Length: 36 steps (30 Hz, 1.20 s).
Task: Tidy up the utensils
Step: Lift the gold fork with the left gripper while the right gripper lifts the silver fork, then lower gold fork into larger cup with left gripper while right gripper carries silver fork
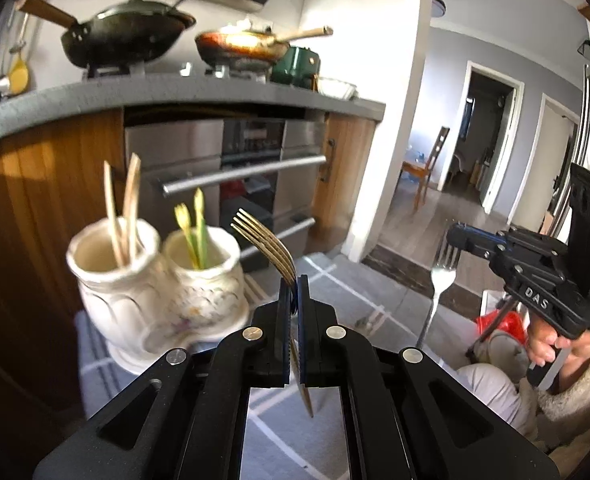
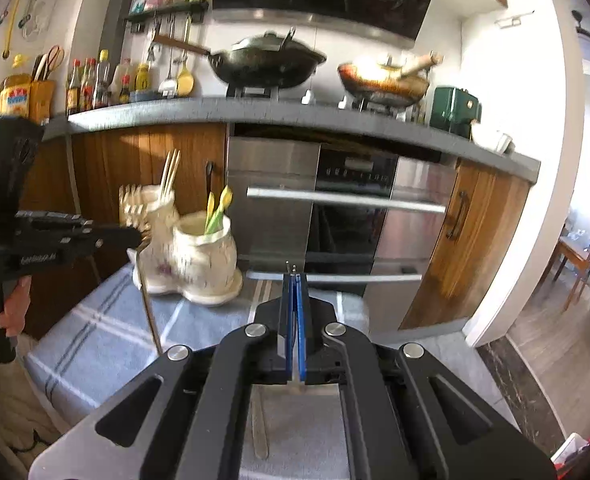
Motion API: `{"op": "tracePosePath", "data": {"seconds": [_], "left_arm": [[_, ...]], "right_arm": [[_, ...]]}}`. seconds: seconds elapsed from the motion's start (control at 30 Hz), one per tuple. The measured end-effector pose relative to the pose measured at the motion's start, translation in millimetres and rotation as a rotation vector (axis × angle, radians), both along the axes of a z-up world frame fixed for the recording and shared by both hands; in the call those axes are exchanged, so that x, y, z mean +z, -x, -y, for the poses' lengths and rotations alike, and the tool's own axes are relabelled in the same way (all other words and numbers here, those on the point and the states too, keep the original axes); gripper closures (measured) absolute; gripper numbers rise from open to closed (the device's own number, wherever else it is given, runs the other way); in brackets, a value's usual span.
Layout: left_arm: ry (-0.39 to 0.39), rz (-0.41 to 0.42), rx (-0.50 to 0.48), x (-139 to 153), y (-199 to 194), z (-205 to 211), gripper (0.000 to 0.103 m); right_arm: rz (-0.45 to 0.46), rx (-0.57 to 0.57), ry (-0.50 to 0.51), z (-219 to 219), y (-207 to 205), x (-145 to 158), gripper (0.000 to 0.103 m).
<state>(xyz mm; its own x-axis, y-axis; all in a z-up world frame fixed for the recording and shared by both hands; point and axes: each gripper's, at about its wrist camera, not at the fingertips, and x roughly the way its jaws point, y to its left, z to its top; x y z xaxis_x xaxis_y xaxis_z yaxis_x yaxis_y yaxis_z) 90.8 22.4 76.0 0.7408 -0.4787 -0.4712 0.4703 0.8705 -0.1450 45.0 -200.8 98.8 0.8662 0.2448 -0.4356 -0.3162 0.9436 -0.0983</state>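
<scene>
Utensils, near field first: gold fork (image 1: 273, 250) pinched between the pressed-together jaws of the left gripper (image 1: 293, 292), tines curving up and left, handle tip poking out below the pads. Left wrist view alone shows these tines sharply; the right wrist view gives them only as a blur at the left gripper's tip (image 2: 135, 236).

Silver fork (image 1: 441, 276) held in the right gripper (image 1: 455, 236), jaws shut on its tines, handle hanging down. Right wrist view shows this fork only edge-on between the closed blue pads (image 2: 300, 320), with the handle (image 2: 259, 428) visible under the jaws, above the surface.

Surface: blue-grey checked cloth (image 2: 107, 328). On it, white ceramic double holder (image 1: 155, 280), two joined cups. Left cup: pale wooden chopsticks (image 1: 125, 208). Right cup: yellow-green utensils (image 1: 195, 228), type unclear.

Far: oven (image 2: 335, 216), counter with two woks. Bottle row (image 2: 91, 84) shows in the right wrist view only.
</scene>
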Motion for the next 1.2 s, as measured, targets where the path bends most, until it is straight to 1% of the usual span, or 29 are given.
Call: {"op": "tracePosePath", "data": {"seconds": [0.13, 0.27, 0.4, 0.47, 0.57, 0.83, 1.03, 1.1, 1.2], "left_arm": [[0.011, 0.045, 0.033, 26.1, 1.9, -19.3, 0.100], [-0.004, 0.117, 0.086, 59.4, 4.7, -39.8, 0.100], [-0.008, 0.191, 0.147, 95.0, 3.9, -60.4, 0.100], [-0.015, 0.220, 0.174, 109.5, 1.6, -68.6, 0.100], [-0.044, 0.229, 0.217, 123.0, -12.2, -74.7, 0.100], [-0.056, 0.243, 0.325, 127.5, -48.7, -91.3, 0.100], [-0.065, 0.224, 0.358, 110.4, -72.1, -96.7, 0.100], [-0.066, 0.207, 0.355, 101.8, -79.8, -96.6, 0.100], [-0.089, 0.183, 0.353, 88.0, -88.6, -92.8, 0.100]], "right_arm": [[0.060, 0.008, -0.005, -15.5, -12.8, 21.8, 0.102], [0.090, 0.040, -0.031, -37.0, -34.2, 43.1, 0.102], [0.127, 0.034, -0.046, -60.0, -61.0, 61.5, 0.102], [0.128, 0.031, -0.050, -70.5, -73.2, 66.7, 0.102], [0.121, 0.020, -0.057, -87.6, -94.4, 71.4, 0.102], [0.141, -0.036, -0.045, -121.7, -130.4, 70.0, 0.102], [0.158, -0.072, 0.018, -133.3, -144.5, 55.5, 0.102], [0.150, -0.077, 0.030, -132.9, -148.5, 47.1, 0.102], [0.127, -0.081, 0.042, -132.5, -154.7, 34.0, 0.102]]}}
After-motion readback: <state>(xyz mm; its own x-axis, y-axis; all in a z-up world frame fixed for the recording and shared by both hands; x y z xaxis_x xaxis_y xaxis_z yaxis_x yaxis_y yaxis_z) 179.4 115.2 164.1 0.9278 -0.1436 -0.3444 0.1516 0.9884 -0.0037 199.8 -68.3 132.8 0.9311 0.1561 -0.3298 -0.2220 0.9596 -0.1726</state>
